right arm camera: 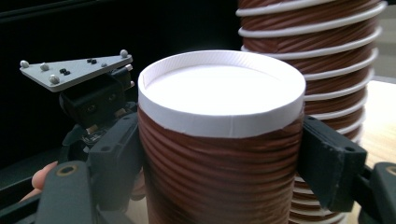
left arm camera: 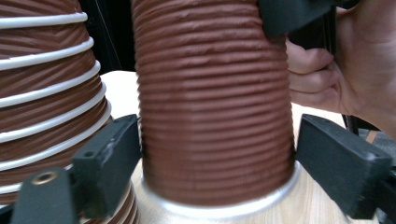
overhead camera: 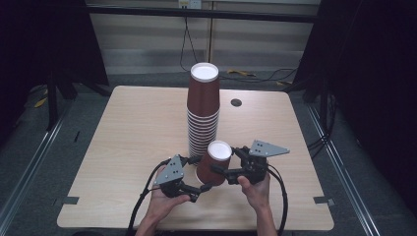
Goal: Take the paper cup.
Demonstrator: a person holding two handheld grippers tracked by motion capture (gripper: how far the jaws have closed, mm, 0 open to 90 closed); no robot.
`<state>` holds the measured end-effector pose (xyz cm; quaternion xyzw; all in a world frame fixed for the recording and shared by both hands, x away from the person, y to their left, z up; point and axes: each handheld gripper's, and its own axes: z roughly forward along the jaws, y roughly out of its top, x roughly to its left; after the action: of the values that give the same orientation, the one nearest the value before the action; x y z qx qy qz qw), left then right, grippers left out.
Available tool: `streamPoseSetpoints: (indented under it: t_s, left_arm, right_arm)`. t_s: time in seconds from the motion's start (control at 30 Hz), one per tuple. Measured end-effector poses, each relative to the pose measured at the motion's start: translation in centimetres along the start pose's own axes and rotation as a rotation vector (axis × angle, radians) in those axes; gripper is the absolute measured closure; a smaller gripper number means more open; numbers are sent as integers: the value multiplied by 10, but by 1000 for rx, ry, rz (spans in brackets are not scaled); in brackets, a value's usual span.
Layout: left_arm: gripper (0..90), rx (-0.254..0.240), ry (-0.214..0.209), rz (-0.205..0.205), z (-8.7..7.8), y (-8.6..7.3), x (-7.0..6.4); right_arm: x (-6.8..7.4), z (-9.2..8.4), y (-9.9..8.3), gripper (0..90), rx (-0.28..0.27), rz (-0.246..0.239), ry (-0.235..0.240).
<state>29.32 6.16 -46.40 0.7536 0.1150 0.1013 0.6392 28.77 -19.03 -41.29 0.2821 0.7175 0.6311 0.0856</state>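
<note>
Just in front of the tall stack of brown ribbed paper cups (overhead camera: 202,110) on the pale wooden worktop (overhead camera: 133,142), a single upside-down brown ribbed paper cup (overhead camera: 214,162) stands. Our left tongs (overhead camera: 202,188) bracket its rim end and our right tongs (overhead camera: 216,170) its upper part, both half open around it; whether they press, we cannot tell. We should squeeze gently and keep the cup upright.

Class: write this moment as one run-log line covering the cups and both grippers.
single cup: upside down on table, beside cup stack | left gripper: jaws around cup low | right gripper: jaws around cup high
</note>
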Motion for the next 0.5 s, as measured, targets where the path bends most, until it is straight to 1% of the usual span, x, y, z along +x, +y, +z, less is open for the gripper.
streamPoseSetpoints:
  t_s: [0.03,0.13,0.2,0.23,0.27,0.3,0.33,0.37,0.4,0.47,0.5]
  left_arm:
    - [114,-6,-4,-10,0,0,0]
    - [98,4,-7,-15,1,-1,2]
    - [84,0,-13,-18,2,-1,3]
    - [83,-6,-19,-26,2,-2,4]
    - [81,-6,-19,-26,2,-2,4]
    - [79,-10,-33,-32,3,-2,5]
    - [77,-10,-33,-32,3,-2,5]
    - [75,-13,-41,-43,3,-3,6]
    - [71,-6,-42,-41,3,-3,7]
    - [58,-10,-45,-48,3,-3,7]
    - [58,-11,-55,-52,4,-3,8]
  right_arm:
    - [0,2,-1,225,0,2,6]
    - [2,5,-1,225,2,-2,17]
    - [3,7,-1,226,3,-2,22]
    - [4,10,-1,225,6,3,40]
    - [4,10,-1,225,6,3,40]
    - [5,12,-2,226,4,-2,49]
    - [5,13,-1,226,5,0,54]
    - [6,14,-1,226,6,0,60]
    - [6,14,-1,226,5,-4,63]
    - [6,15,-1,226,5,-4,66]
    - [6,15,-1,226,1,-3,72]
